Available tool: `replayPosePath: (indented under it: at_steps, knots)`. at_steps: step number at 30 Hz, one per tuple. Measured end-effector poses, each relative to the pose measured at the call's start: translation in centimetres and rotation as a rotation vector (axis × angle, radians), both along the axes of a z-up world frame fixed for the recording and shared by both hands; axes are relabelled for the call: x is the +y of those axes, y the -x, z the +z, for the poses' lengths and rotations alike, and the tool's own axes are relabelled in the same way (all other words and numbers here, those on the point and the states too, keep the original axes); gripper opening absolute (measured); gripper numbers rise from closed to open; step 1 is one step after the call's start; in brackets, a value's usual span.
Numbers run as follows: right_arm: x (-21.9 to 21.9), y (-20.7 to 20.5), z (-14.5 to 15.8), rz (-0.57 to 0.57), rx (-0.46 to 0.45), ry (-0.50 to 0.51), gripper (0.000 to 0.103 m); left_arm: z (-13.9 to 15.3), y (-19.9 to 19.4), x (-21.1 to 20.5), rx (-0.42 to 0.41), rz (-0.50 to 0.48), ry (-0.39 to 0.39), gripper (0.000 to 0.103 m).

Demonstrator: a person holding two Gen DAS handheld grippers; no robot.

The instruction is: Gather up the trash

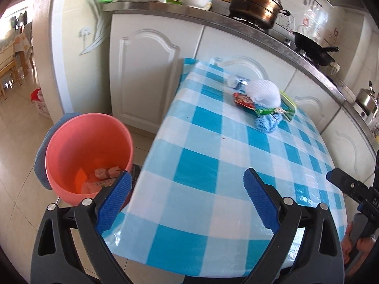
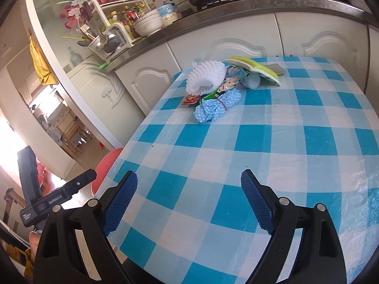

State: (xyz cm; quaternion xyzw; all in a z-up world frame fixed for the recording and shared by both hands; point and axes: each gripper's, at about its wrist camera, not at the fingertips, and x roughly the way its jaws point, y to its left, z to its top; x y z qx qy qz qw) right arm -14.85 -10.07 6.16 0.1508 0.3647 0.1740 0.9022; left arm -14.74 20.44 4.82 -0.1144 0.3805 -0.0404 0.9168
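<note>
- Left wrist view takes in the pink bin [image 1: 88,156] on the floor just beside the bench [image 1: 213,165], with crumpled scraps lying at its bottom; in the right wrist view only a pink sliver of that bin [image 2: 106,165] peeks past the bench edge.
- Right wrist view shows the trash pile [image 2: 218,90] more plainly: a white foam net [image 2: 206,78], a blue patterned wrapper [image 2: 216,108] tied round its middle, a small red packet [image 2: 190,99] and a yellow-green sponge [image 2: 255,67], all bunched together toward the far side of the checked cloth.
- Left wrist view sees the same pile [image 1: 263,101] from another angle, with a small can or bottle [image 1: 238,81] lying behind the net.
- Left tongs [image 1: 188,196] stand spread wide and released, nothing between the blue pads, one finger over the bin, the other over the bench.
- Right tongs [image 2: 189,196] are likewise spread wide and released, above bare cloth, well apart from the pile.
- Each view catches the other tool at its edge, with part of a hand [image 1: 355,241] gripping it.
</note>
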Motion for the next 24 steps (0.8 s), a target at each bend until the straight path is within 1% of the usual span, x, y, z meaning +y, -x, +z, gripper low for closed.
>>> replayPosePath:
  at_steps: [6,11,15,19,24]
  knots:
    - [-2.6,0.8,-0.2,-0.055,-0.01,-0.031,0.089,0.5,0.7,-1.8,0.001,-0.055,0.001,0.096]
    - [-4.5,1.2,-1.1,-0.091,-0.004,-0.062,0.089,0.5,0.7,-3.6,0.019,-0.094,-0.008,0.096]
    - [-5.9,1.1,-2.0,-0.109,0.005,-0.096,0.089,0.4,0.3,-5.3,0.028,-0.126,-0.027,0.096]
    - [-7.2,0.7,-3.0,-0.12,0.011,-0.146,0.089,0.3,-0.3,-7.6,0.041,-0.182,-0.041,0.096]
    - [-8.5,0.0,-4.1,-0.125,0.009,-0.191,0.089,0.5,-1.9,-10.7,0.026,-0.248,-0.065,0.096]
